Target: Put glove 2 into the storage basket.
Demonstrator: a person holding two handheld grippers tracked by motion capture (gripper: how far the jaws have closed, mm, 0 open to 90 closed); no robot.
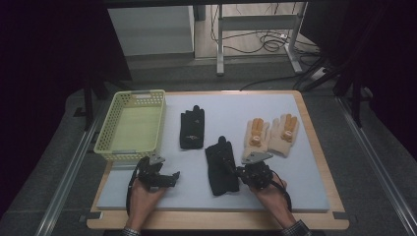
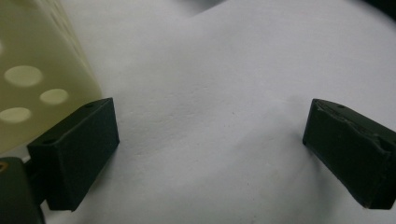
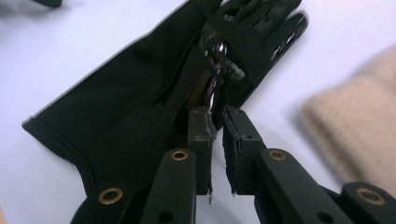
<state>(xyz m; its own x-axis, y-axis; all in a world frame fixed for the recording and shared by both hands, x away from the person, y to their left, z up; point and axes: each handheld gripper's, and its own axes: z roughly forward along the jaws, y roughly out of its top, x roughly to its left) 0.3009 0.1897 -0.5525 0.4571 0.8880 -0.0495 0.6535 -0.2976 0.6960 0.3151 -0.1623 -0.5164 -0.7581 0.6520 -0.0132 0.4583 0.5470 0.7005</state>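
At the near middle of the counter (image 1: 314,194), a black glove (image 1: 221,167) lies flat, fingers pointing away, a small metal clasp on its back. The right hand-held gripper (image 3: 215,112) sits over it, jaws nearly pressed together at the fabric beside that clasp; whether they pinch cloth I cannot tell. Likely trouble: a thin nip of slack fabric could slip free, or the glove could drag and bunch. The left hand-held gripper (image 2: 210,140) rests spread beside the yellow basket (image 1: 129,125).
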